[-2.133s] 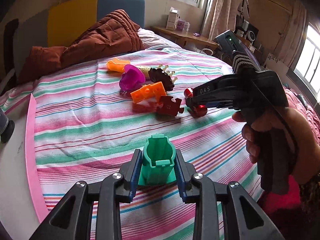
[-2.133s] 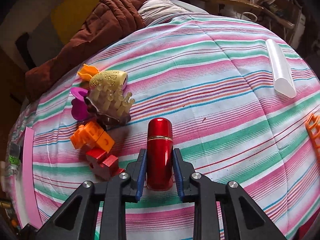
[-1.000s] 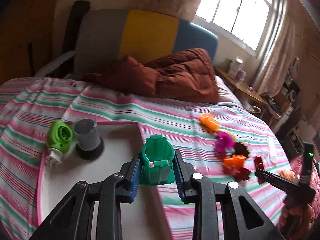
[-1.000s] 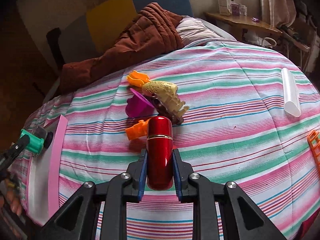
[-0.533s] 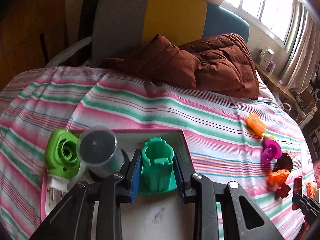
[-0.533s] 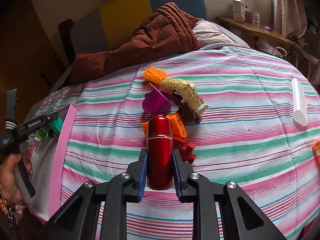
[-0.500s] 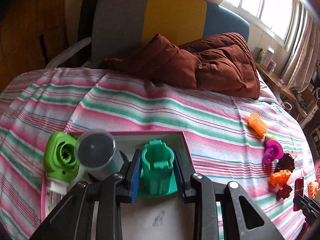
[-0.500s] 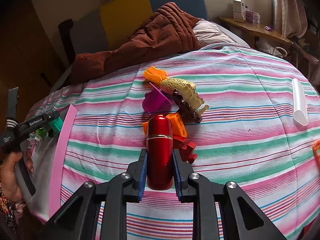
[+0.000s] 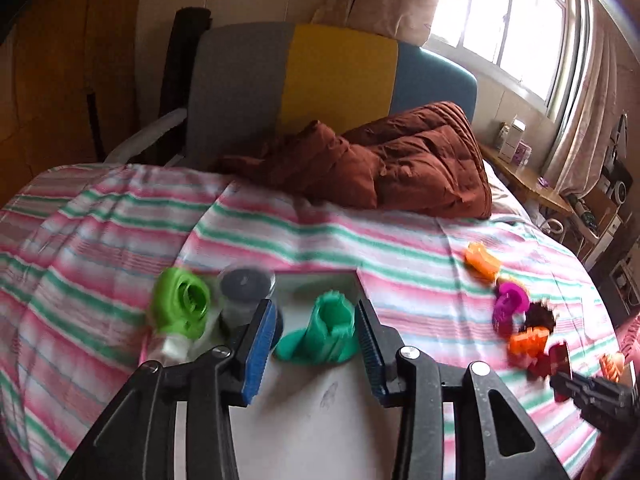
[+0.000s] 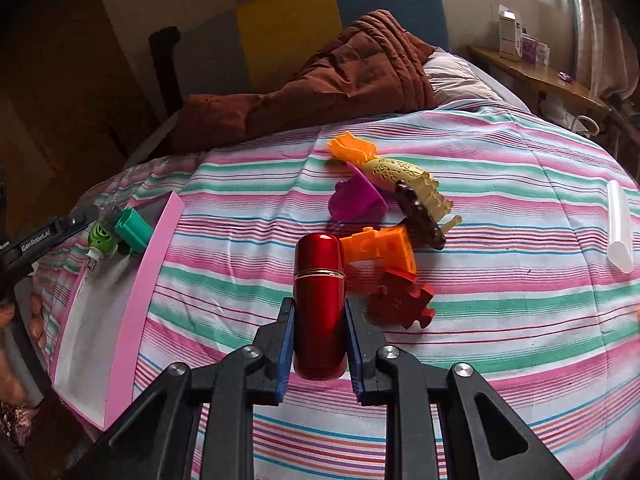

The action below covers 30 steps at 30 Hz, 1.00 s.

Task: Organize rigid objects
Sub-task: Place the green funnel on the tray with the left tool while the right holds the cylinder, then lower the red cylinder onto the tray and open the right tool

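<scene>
Left hand-held gripper [image 9: 316, 340] just opened, teal piece [image 9: 330, 330] released in tray [image 9: 320, 420]

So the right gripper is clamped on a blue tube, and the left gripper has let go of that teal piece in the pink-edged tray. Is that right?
Nearly. The tube in the right gripper is red, not blue, as the right wrist view shows. The rest holds: the left gripper has just been opening, and the teal piece stands free in the pink-edged tray.

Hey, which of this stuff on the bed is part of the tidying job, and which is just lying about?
Part of the job:
- pink tray
- teal piece
- red cylinder
- toy pile

Just lying about:
- brown duvet
- boxes on the side table
</scene>
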Available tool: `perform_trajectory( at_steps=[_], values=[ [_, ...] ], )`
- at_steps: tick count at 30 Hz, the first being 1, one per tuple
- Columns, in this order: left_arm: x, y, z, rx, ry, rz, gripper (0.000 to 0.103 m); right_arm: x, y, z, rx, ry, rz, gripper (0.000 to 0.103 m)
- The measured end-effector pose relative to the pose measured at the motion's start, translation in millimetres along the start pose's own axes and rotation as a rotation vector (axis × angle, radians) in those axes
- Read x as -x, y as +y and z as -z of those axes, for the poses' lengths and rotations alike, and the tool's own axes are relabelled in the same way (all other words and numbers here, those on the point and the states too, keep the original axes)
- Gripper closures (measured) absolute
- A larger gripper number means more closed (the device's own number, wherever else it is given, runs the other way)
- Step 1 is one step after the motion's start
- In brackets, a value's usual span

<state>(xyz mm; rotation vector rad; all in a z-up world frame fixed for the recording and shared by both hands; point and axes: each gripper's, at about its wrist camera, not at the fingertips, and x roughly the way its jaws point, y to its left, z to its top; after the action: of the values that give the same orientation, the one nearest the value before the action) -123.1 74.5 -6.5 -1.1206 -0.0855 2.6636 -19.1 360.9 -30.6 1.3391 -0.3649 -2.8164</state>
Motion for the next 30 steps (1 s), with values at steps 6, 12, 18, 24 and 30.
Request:
perform_trajectory(
  at_steps=[6, 12, 18, 24, 30],
  values=[
    [18.8, 27.3, 39.6, 0.051, 0.096, 0.030, 0.062, -9.2, 29.3, 9.2, 0.049, 0.058, -0.075, 0.080],
    [37.7, 41.6, 67.2, 0.029, 0.108, 0.018, 0.062, -9.9, 95.5, 4.0, 0.166, 0.074, -0.171, 0.080],
    [51.1, 51.7, 80.6, 0.016, 0.080, 0.024, 0.062, -36.9, 164.9, -6.8, 0.210, 0.162, -0.262, 0.079],
    [62.1, 67.8, 86.7, 0.067, 0.072, 0.050, 0.062, -79.8, 209.3, -8.0, 0.199, 0.254, -0.264, 0.080],
    [69.2, 83.6, 83.1, 0.116, 0.063, 0.033, 0.062, -114.1, 245.0, -16.9, 0.200, 0.306, -0.236, 0.079]
  ],
)
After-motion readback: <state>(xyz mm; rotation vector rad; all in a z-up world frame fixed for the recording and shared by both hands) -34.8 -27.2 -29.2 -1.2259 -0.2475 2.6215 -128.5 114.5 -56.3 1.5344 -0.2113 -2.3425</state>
